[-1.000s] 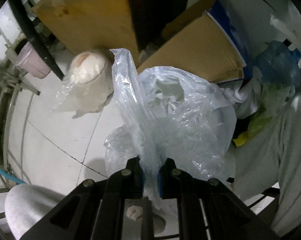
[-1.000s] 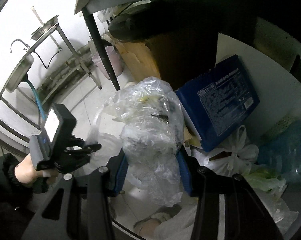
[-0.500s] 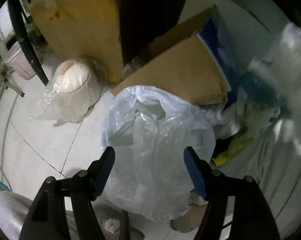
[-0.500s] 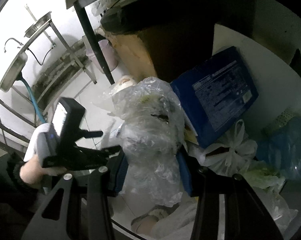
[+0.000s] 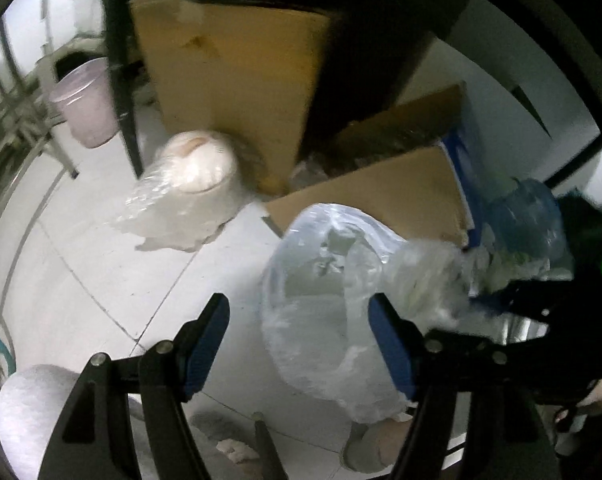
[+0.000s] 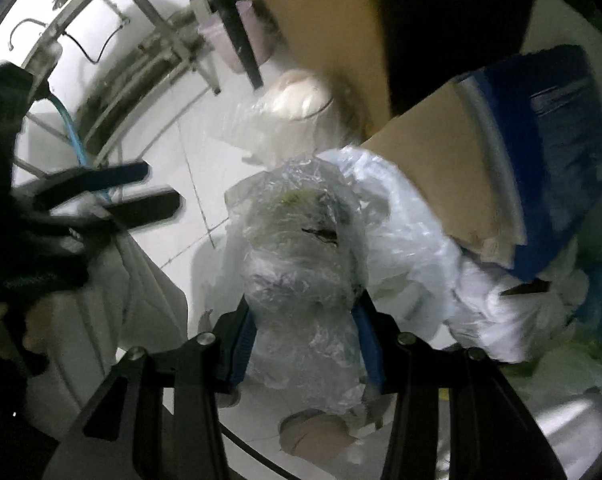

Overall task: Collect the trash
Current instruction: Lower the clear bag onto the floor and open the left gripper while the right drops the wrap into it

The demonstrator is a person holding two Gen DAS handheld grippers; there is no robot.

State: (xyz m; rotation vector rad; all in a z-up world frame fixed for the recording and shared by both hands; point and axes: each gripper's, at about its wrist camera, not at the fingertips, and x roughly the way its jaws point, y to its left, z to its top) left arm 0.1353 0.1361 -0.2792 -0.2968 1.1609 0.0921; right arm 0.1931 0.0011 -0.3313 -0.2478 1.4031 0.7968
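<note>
left gripper point(image 5: 297, 340): jaws spread wide, nothing pinched. Also seen in the right wrist view at 9 o'clock point(image 6: 141, 190), blurred.
right gripper point(image 6: 303, 340): blue pads clamped on both sides of a crumpled clear plastic wad point(image 6: 305, 248); wad sticks up and out toward 12 o'clock, dark scrap and a yellowish smear show through the film. In the left view this gripper sits at 3 o'clock point(image 5: 485, 300), wad at its tip.
trash bag point(image 5: 321, 288): pale translucent bag on the floor, mouth open; in the left view ahead of the open jaws, nearer the right finger. In the right view just behind the wad, toward 1 o'clock point(image 6: 405, 224).
wrapped roll point(image 5: 193, 184): white, in loose film, 11 o'clock, on the tiles.
cardboard point(image 5: 237, 80): brown sheets, 12 to 2 o'clock, behind bag.
blue box point(image 6: 557, 140): 2 o'clock in right view.
pink bucket point(image 5: 87, 104): 10 o'clock, beside a black table leg point(image 5: 121, 80).
floor point(image 5: 101, 272): white tile.
</note>
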